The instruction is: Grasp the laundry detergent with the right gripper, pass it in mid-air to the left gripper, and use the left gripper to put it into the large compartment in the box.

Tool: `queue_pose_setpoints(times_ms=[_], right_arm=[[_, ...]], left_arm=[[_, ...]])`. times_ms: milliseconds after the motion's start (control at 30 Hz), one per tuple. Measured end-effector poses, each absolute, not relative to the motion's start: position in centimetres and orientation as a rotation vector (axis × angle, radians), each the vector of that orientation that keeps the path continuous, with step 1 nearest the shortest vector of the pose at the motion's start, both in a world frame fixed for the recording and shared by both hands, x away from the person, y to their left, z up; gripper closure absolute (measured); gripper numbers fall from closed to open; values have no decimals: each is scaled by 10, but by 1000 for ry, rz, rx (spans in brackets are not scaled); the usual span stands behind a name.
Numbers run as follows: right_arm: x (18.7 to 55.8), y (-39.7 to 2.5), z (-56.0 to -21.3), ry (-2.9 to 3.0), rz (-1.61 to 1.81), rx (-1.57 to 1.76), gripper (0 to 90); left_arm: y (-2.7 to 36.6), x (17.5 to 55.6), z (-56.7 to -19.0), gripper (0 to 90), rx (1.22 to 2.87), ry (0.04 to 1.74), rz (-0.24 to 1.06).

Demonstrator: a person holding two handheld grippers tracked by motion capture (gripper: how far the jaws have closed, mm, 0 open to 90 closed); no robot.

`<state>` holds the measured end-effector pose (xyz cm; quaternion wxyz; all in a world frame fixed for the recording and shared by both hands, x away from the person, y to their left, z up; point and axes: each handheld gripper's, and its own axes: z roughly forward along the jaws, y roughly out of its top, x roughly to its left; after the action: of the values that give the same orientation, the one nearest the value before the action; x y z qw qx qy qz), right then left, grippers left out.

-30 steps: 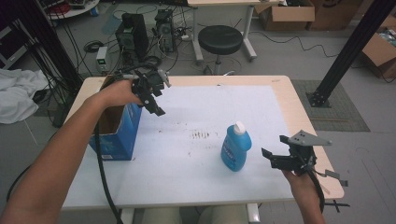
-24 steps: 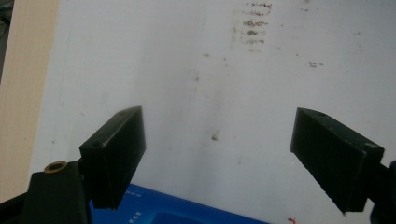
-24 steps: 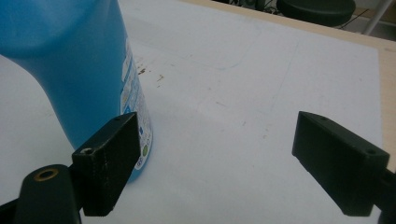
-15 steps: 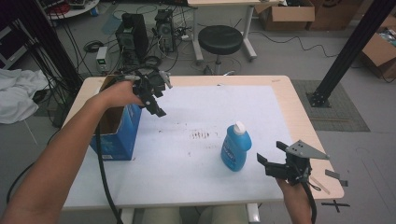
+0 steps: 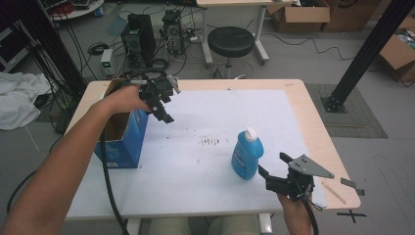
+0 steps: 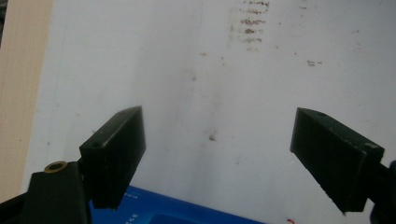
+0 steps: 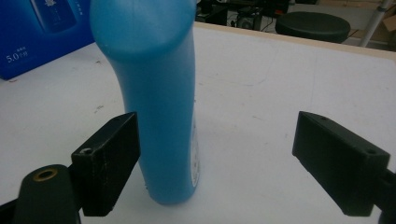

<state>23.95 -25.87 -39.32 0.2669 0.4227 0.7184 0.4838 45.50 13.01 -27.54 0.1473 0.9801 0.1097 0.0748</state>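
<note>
A blue bottle (image 5: 246,155) with a white cap stands upright on the white sheet (image 5: 205,161), right of centre. My right gripper (image 5: 272,165) is open just to its right, near the front edge. In the right gripper view the bottle (image 7: 154,93) rises against the left jaw, and the right gripper (image 7: 224,158) is open with most of the gap to the bottle's right. My left gripper (image 5: 167,104) is open in the air beside an open blue cardboard box (image 5: 122,142). In the left gripper view the left gripper (image 6: 224,154) looks down on the stained sheet, with the box's edge (image 6: 187,215) below it.
The wooden table edge (image 5: 313,112) frames the sheet. Behind the table are a black stool (image 5: 231,39), computer towers (image 5: 139,36) and cables on the floor. The blue box (image 7: 42,32) shows at the right gripper view's upper left.
My right gripper has moved left toward the bottle and a little nearer the front edge. The left gripper and the bottle have stayed where they were.
</note>
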Motion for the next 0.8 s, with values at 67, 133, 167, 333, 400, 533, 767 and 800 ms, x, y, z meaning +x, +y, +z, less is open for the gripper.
queue_pose_setpoints(times_ms=[67, 133, 167, 333, 400, 533, 767, 800], right_arm=[[239, -257, -393, 1934, 1315, 1144, 149], [236, -253, -394, 1919, 1316, 1146, 149], [236, -251, -394, 1916, 1316, 1147, 149], [233, -242, -398, 1903, 1314, 1152, 149], [234, -239, -400, 1897, 1322, 1157, 149], [235, -234, -402, 1892, 1325, 1160, 150], [239, -226, -402, 1890, 1316, 1155, 150], [239, -226, -402, 1890, 1316, 1155, 150]], left_arm=[[130, 455, -276, 188, 2822, 317, 214], [130, 455, -276, 188, 2822, 318, 214], [130, 455, -276, 187, 2821, 318, 213], [129, 455, -277, 188, 2822, 315, 212], [129, 455, -278, 188, 2823, 314, 212], [129, 455, -279, 188, 2825, 311, 209], [130, 455, -280, 188, 2825, 314, 207], [130, 455, -280, 188, 2825, 314, 207]])
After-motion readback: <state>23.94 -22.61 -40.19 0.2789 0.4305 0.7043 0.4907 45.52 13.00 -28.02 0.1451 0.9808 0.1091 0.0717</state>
